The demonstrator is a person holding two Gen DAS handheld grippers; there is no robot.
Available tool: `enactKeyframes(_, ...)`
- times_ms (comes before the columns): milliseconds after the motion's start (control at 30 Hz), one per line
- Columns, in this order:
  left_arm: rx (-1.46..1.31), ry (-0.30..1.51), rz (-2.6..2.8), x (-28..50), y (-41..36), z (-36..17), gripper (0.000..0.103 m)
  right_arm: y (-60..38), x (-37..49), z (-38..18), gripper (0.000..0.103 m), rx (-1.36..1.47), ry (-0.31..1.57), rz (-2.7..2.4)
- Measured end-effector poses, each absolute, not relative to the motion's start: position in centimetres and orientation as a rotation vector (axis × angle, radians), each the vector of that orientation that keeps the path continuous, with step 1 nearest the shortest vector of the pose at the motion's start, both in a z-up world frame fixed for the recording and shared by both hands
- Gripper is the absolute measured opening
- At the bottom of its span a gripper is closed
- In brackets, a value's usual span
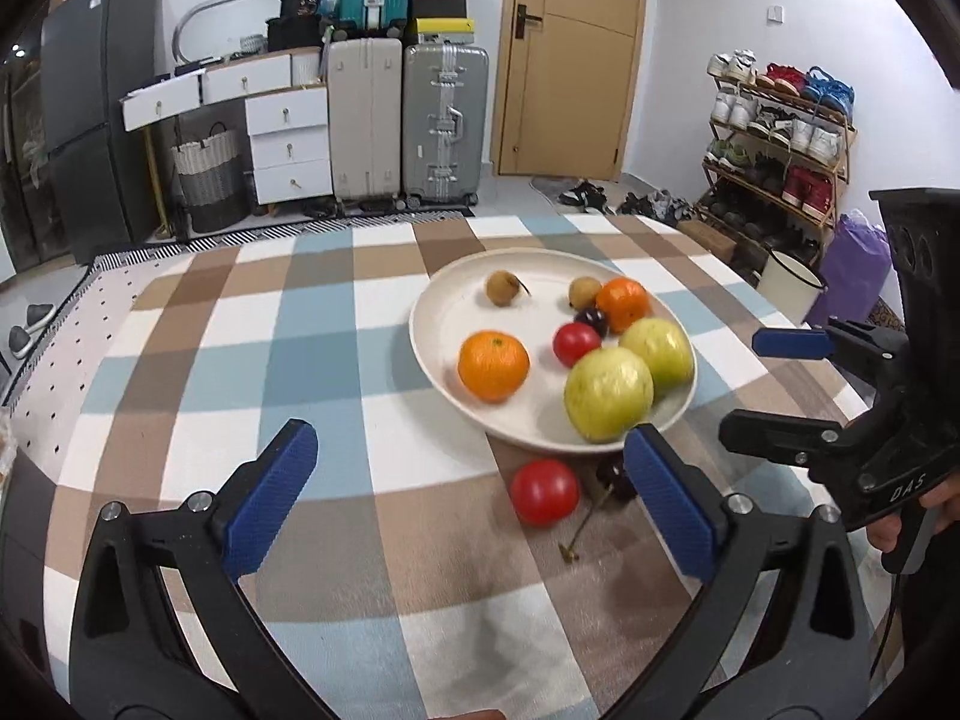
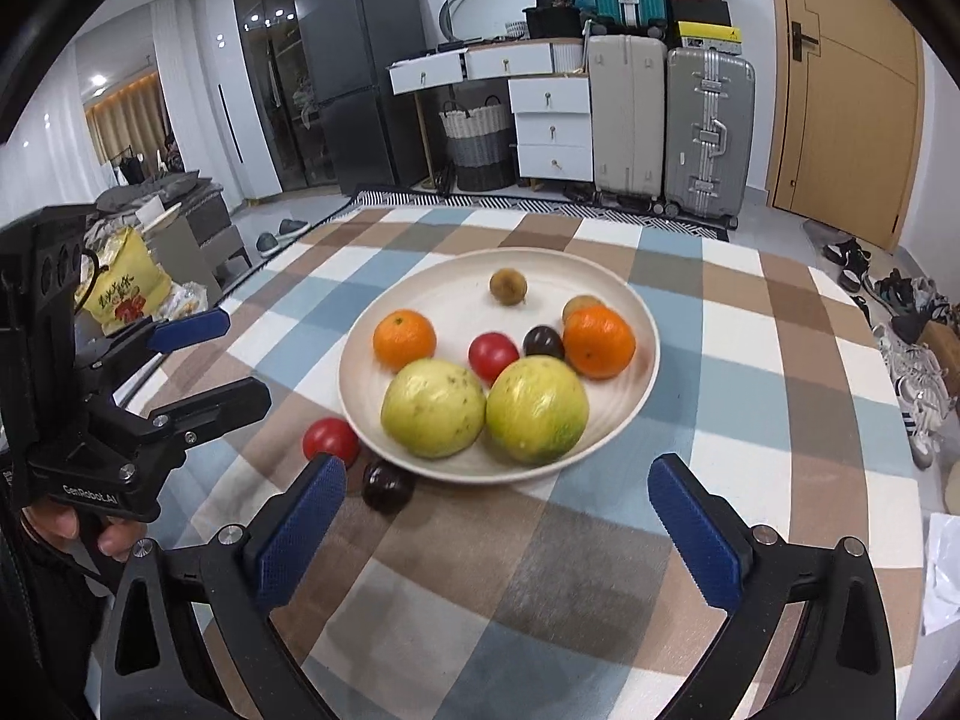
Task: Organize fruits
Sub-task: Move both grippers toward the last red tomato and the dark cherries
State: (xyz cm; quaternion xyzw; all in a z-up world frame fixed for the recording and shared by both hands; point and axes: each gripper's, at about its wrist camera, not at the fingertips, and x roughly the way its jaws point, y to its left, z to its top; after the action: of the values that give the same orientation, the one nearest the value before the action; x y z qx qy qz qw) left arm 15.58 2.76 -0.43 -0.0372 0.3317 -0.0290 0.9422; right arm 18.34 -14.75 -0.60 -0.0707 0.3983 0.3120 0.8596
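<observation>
Both tools, left [image 1: 471, 504] and right [image 2: 498, 525], gape empty; the red tomato [image 1: 544, 500] and what looks like a dark plum [image 2: 387, 485] beside the plate [image 2: 645, 354] could roll if nudged.

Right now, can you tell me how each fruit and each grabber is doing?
Plate: on the table, holding seven fruits.
Two green fruits: on the plate, side by side at its near edge.
Two oranges: on the plate, apart.
Red tomato: off the plate, on the cloth.
Dark plum: off the plate, beside it.
Left gripper: open, empty.
Right gripper: open, empty.
</observation>
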Motion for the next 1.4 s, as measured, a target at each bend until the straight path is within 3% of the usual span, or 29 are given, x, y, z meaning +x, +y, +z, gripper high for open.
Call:
enactKeyframes(433,-0.046,0.733,-0.05,16.1,2.4,-1.8,0.102,-12.9,18.1,-3.5,0.1,-0.133,0.965,0.747)
enactKeyframes(1000,-0.077,0.77,-0.036,17.1,3.4,-3.1,0.102,-9.0,17.4,-4.9,0.066,-0.273,0.972,0.767)
enactKeyframes(1400,-0.12,0.777,-0.033,17.8,4.3,-3.6,0.102,-8.1,17.3,-5.1,0.059,-0.335,0.946,0.754)
